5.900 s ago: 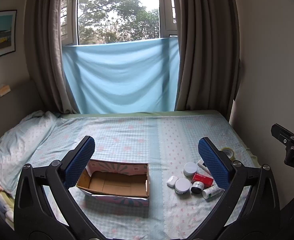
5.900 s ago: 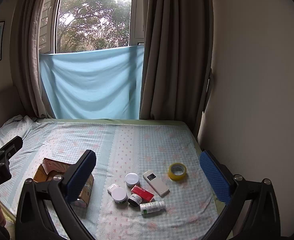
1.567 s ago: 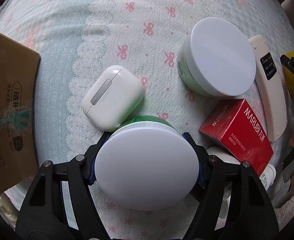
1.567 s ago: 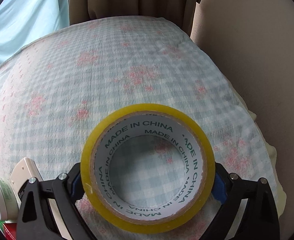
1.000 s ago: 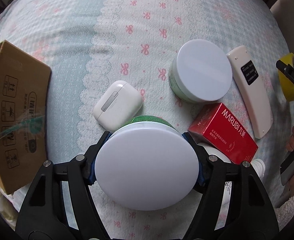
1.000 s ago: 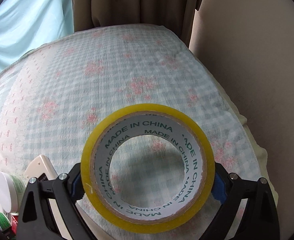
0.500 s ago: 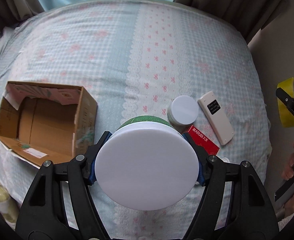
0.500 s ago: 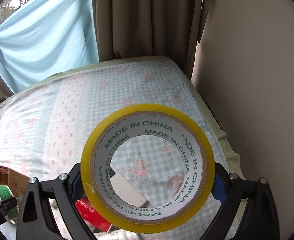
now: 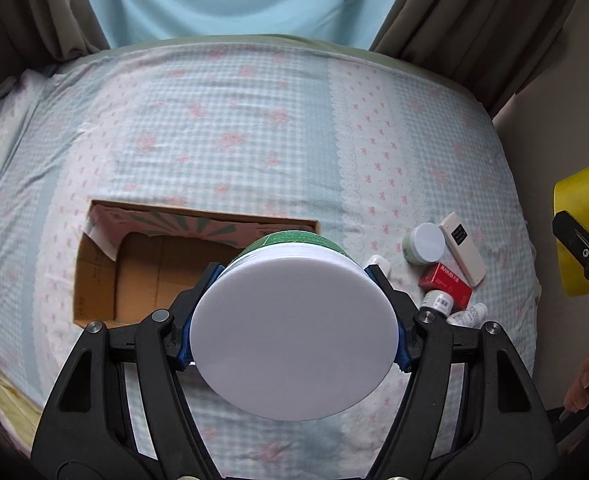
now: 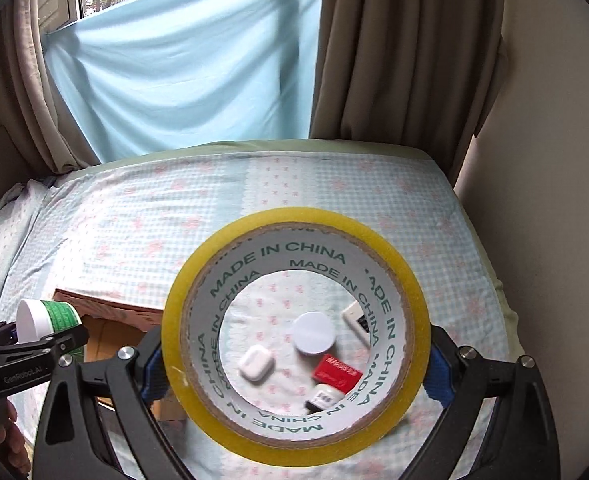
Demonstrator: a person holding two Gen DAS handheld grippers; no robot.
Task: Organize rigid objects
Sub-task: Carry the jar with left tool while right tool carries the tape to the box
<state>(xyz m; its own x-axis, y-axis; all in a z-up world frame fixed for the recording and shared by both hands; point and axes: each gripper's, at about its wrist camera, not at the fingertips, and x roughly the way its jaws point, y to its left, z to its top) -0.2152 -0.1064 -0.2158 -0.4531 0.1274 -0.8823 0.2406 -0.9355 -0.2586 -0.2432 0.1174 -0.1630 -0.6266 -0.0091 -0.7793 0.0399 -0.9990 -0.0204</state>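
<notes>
In the left wrist view the left gripper (image 9: 294,344) is closed on a white-lidded jar (image 9: 293,344) with a green label. The blue pads press on both sides of the jar, and the wide lid fills the lower centre of the frame. Behind the jar, in the middle left of the frame, the open cardboard box (image 9: 142,276) lies on the checked bed sheet (image 9: 230,128); its inside looks empty as far as it shows.

In the right wrist view the right gripper (image 10: 294,356) is closed on a yellow tape roll (image 10: 294,336), which it holds by the outer rim, in the lower centre of the frame. Through the hole of the roll the things left on the sheet are visible: a white earbud case (image 10: 255,364), a smaller white-lidded jar (image 10: 313,334), a red box (image 10: 336,372), a small bottle (image 10: 322,398) and one end of a white remote (image 10: 354,314).

I judge that the step in hand is the carrying: both objects are lifted above the bed and go toward the box. The next move calls for bringing the jar over the opening of the box, lowering it and only then opening the jaws. The tape roll is well to the right, so it should probably wait until the left gripper is out of the box, because both tools may not fit above it together.
</notes>
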